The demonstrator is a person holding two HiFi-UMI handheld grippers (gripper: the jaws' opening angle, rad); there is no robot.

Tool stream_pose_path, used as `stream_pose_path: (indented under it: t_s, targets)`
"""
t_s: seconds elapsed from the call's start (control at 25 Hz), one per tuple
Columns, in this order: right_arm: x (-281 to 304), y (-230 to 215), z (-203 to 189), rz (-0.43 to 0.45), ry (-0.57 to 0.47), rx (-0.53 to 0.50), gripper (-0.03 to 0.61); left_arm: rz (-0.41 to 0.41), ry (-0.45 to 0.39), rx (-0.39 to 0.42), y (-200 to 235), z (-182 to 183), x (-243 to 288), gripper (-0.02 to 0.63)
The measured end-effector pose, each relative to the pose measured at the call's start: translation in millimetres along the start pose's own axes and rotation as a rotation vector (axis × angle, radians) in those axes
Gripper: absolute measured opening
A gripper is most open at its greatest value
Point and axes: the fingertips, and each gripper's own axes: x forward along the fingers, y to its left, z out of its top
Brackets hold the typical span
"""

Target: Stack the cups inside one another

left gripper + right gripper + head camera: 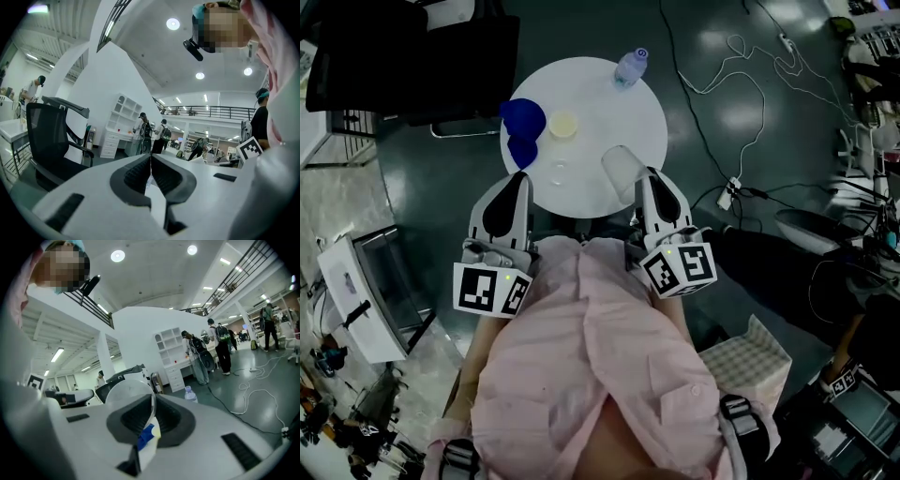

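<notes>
Clear plastic makes up the cup (621, 167) that the right gripper (645, 183) holds over the near right part of the round white table (649, 105). Its fingers are clamped on the cup's thin wall, and the cup lies tilted, with its round rim showing beside the left pad in the right gripper view.

The left gripper (521, 180) sits at the table's near left edge. Its fingers are pressed together with nothing between them.

Two blue cups (523, 118) stand touching at the left edge. A cream cup (564, 125) is just beside them, and a second clear cup (559, 172) stands upright near the middle.

A water bottle (630, 67) stands at the far edge, its label too small to read. Each gripper's cube carries black-and-white square markers and no legible words.
</notes>
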Motion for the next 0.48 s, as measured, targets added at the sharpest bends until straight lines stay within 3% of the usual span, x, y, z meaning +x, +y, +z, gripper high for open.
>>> stream_pose_path:
  t_s: [0.16,0.48]
  targets:
    - [2,9,-2,0.014,-0.001,-0.041,0.04,-0.006,0.005,-0.039,1,-4,-2,0.018]
    - [9,15,-2,0.026,0.014,-0.056,0.04,-0.027,0.003,-0.019,-4,-3,0,0.019]
